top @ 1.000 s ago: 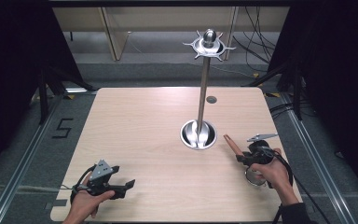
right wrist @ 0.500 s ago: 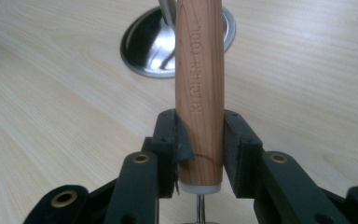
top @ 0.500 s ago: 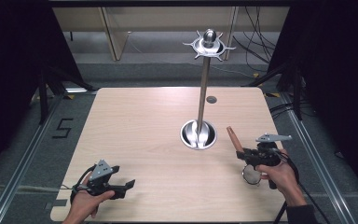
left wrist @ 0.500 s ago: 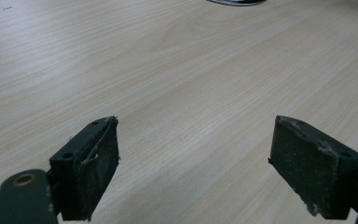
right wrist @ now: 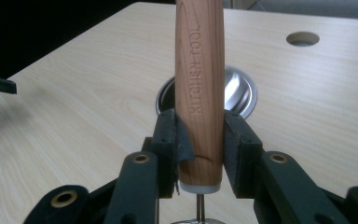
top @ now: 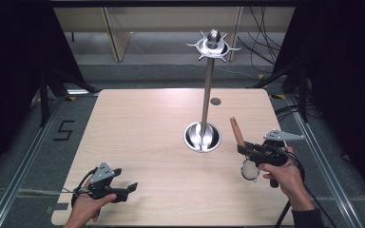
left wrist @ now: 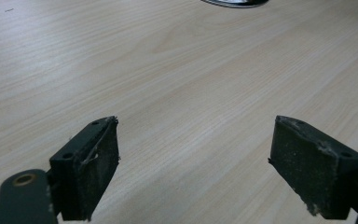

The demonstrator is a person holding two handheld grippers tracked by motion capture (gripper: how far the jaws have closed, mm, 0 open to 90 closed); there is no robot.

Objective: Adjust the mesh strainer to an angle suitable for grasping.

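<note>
Pale wood grain covers the bench (top: 138, 123), the largest thing before me. A steel stand (top: 208, 85) rises from a round base toward the far right part of the bench, its pole ending in a hooked ring at the top with nothing hanging on it. A small round hole (top: 215, 101) sits in the bench top just beyond the base.

My right tool (top: 247, 149), near the right edge, is clamped on the wooden handle of a kitchen utensil (right wrist: 198, 93). In the right gripper view the pads press both sides of the handle near its lower end, and the handle points up and away toward the stand. Its metal head, which looks like a small strainer, hangs below my hand, clear of the bench.

My left tool (top: 126, 190) rests near the front left corner, jaws apart with nothing between them.

As I judge it, the pick-up is done and the utensil is off the bench. What remains is carrying it to the stand and hanging it on a hook, if that is where it belongs.
</note>
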